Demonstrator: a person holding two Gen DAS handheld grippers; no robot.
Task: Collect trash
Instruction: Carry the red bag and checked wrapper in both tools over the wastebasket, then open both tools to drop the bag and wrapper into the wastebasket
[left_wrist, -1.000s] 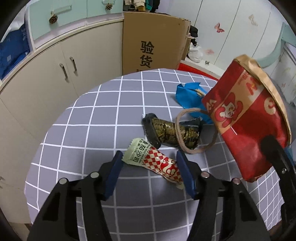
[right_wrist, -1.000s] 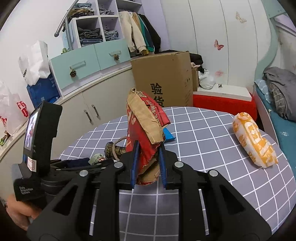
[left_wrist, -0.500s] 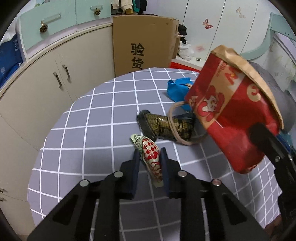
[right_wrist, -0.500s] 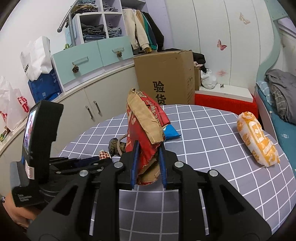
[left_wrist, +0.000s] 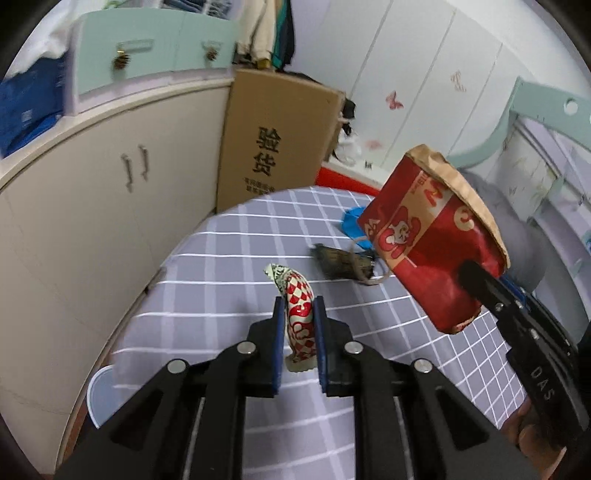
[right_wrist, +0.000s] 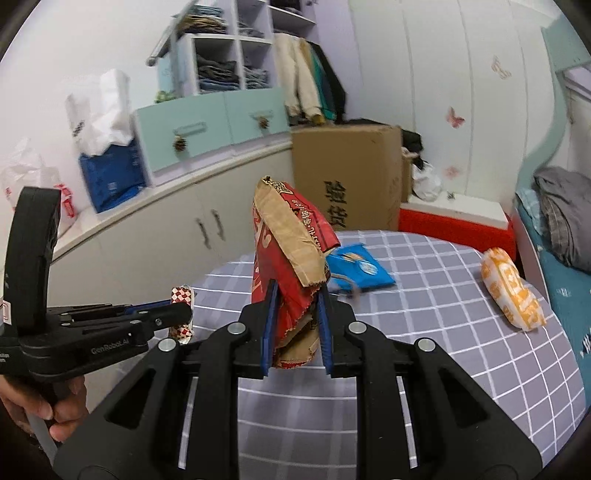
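Note:
A red-and-white checked snack wrapper (left_wrist: 295, 290) hangs lifted above the grey checked tablecloth (left_wrist: 229, 266), between the blue pads of my left gripper (left_wrist: 298, 308). The jaws are closing and the pads press its sides. My right gripper (right_wrist: 295, 295) is shut on the lower part of a red and brown paper bag (right_wrist: 284, 236), held upright in the air. In the left wrist view that bag (left_wrist: 432, 236) floats at the right. In the right wrist view my left gripper (right_wrist: 181, 312) and its wrapper (right_wrist: 181, 295) sit left of the bag.
On the table lie a dark gold-patterned wrapper (left_wrist: 338, 258) with a loop of cord, a blue packet (right_wrist: 360, 269) and an orange packet (right_wrist: 511, 291) near the right edge. A cardboard box (left_wrist: 273, 140) and cabinets stand behind. A white bin (left_wrist: 99, 391) sits below the table's left edge.
My left gripper went from wide open around the checked wrapper to shut on it, then raised it off the table. The right gripper with the bag rose a little.

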